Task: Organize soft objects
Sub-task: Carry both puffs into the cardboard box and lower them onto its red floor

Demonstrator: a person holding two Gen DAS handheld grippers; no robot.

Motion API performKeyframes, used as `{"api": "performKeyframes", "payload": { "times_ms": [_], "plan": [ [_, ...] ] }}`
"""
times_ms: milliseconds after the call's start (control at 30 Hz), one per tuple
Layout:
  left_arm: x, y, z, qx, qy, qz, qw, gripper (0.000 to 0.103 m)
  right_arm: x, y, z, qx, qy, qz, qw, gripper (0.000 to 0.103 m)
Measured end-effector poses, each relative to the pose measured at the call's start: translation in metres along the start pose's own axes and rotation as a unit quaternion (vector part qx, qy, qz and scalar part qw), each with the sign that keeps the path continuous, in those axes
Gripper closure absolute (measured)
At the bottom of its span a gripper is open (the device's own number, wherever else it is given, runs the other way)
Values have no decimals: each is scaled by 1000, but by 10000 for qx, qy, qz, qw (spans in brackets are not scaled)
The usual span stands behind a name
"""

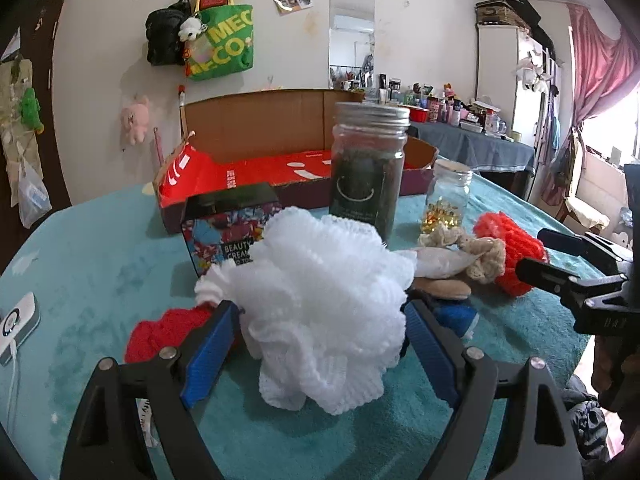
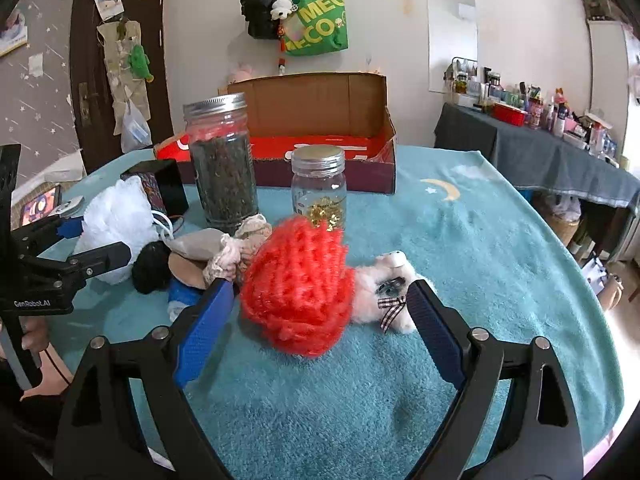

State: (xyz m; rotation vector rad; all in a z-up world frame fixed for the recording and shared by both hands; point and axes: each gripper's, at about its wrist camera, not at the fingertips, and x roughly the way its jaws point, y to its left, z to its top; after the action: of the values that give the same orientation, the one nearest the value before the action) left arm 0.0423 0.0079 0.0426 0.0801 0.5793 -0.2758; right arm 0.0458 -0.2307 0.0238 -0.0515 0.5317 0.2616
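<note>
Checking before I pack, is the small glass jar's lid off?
No, the small glass jar has its silver lid on, beside the taller jar.

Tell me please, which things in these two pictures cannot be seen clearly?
- Blue item: left wrist view, mostly behind the white mesh puff and a blue pad.
- Small white plush: right wrist view, partly behind the red knitted piece.
- Printed box: left wrist view, label cut off by the puff.

Two glass jars (image 2: 224, 164) (image 2: 319, 184) at twelve o'clock; two red knitted pieces (image 1: 508, 256) (image 1: 168, 330); one white bath puff (image 1: 320, 312); one cardboard box (image 1: 280, 152); one small plush toy (image 2: 384, 292).
</note>
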Motion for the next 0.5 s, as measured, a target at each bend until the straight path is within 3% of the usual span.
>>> {"api": "performKeyframes", "payload": {
  "times_ms": [33, 100, 133, 233, 500],
  "plan": [
    [0, 0, 0, 1, 5, -16, 10000, 27, 2, 0, 0, -7, 20, 7, 10000, 15],
    [0, -2, 1, 28, 19, -72, 10000, 38, 7, 1, -1, -1, 112, 112, 9999, 31],
    [0, -2, 1, 24, 20, -84, 10000, 42, 10, 1, -2, 26, 164, 235, 9996, 57],
    [-6, 0, 3, -37, -77, -134, 9999, 49, 12, 0, -4, 146, 177, 532, 9983, 60],
    [-21, -5, 12, 61, -362, -119, 9993, 52, -9, 4, 9, 134, -224, 552, 9981, 60]
  ]
}}
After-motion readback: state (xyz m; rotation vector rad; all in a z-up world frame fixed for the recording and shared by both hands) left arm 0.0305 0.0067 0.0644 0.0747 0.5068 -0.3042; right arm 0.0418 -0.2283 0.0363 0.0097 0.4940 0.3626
